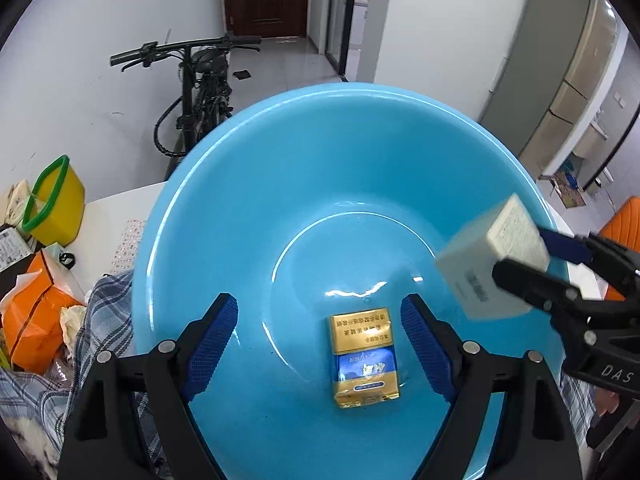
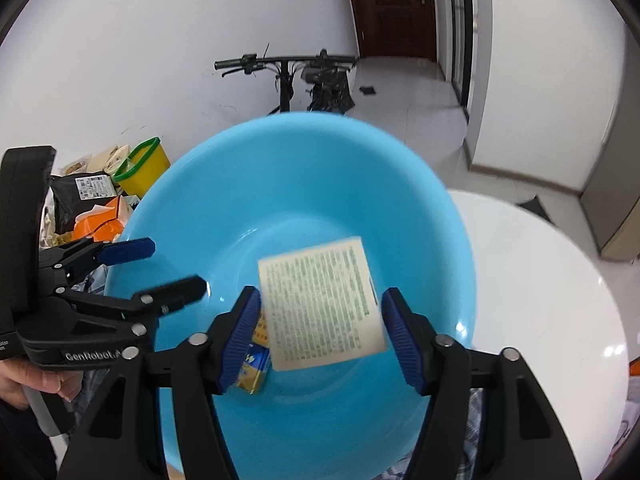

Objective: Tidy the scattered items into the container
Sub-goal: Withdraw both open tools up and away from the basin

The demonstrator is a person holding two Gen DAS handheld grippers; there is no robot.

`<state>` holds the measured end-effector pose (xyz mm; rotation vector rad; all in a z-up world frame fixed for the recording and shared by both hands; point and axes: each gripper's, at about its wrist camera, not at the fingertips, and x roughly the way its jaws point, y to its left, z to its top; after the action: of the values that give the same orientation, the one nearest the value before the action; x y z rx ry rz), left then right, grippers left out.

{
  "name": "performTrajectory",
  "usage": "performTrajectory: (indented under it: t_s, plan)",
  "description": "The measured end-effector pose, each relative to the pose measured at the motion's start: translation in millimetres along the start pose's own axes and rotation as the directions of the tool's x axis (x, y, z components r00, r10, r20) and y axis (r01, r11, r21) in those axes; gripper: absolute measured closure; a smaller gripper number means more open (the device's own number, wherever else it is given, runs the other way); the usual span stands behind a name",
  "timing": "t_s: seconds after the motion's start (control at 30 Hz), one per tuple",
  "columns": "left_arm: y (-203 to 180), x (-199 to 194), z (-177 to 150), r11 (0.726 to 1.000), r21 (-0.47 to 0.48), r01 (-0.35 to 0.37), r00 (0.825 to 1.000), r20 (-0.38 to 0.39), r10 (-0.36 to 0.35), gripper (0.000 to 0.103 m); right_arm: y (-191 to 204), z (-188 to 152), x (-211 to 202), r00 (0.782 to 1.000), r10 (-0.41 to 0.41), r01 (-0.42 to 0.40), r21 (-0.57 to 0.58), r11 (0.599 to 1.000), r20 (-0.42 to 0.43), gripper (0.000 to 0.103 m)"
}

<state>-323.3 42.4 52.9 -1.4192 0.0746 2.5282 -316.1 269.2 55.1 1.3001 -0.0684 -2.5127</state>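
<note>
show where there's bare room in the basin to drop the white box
The basin floor beyond the gold pack is bare, as are the walls. The table right of the basin is bare. Crowded: left of the basin, with bags, cloth and yellow bin.

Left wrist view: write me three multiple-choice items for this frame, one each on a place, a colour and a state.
1. Where does the gold-and-blue pack lie?
A. on the basin's floor
B. on the white table
C. in the yellow tub

2. What colour is the basin?
A. orange
B. light blue
C. green

3. How is the left hand-held gripper?
A. shut on the pack
B. shut, with nothing between
C. open, holding nothing

Key: 1 A, the pack lies flat at the basin's middle; 2 B, wall and floor are light blue; 3 C, the jaws stand wide apart above the pack, clear of it.
</note>
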Motion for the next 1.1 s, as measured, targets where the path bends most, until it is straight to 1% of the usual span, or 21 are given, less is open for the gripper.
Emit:
performTrajectory:
  t_s: [0.1,0.4,0.67,0.73,0.77,0.87,0.93,0.97,1.1]
  plan:
    - [4,-3,1,1.000,-0.008,0.012,1.000,0.002,-0.012,0.018,-2,-3,-1,1.000,-0.021,0.021,-0.004,1.000,0.007,0.038]
    - [-4,-7,-2,1.000,0.025,0.004,1.000,-0.005,-0.004,0.018,-4,-2,-6,1.000,-0.017,0.017,-0.009,1.000,0.010,0.038]
    - [-6,-12,-3,1.000,0.023,0.006,1.000,0.003,-0.006,0.018,-5,-2,-8,1.000,-0.021,0.021,0.000,1.000,0.021,0.038]
    - [-8,-16,-4,0.999,0.043,-0.013,1.000,0.021,0.012,0.018,-5,-1,-12,0.999,-0.032,0.032,-0.005,0.999,0.038,0.038]
    - [-9,-19,-4,0.998,0.057,-0.028,0.999,0.042,0.025,0.018,-4,-2,-15,0.998,-0.040,0.041,-0.011,0.999,0.052,0.038]
    - [-10,-31,-6,0.997,0.063,-0.054,0.994,0.100,0.048,0.018,2,-3,-26,0.990,-0.094,0.100,-0.055,0.993,0.101,0.028]
    - [-11,-40,-7,0.997,0.061,-0.047,0.991,0.129,0.039,0.018,6,-7,-34,0.982,-0.125,0.139,-0.090,0.986,0.143,0.026]
    - [-11,-43,-7,0.997,0.060,-0.040,0.990,0.138,0.032,0.018,6,-8,-38,0.980,-0.128,0.144,-0.093,0.985,0.154,0.026]
    - [-18,-51,-7,0.998,0.063,-0.015,0.990,0.144,0.006,0.018,7,-6,-47,0.980,-0.116,0.131,-0.082,0.988,0.161,0.025]
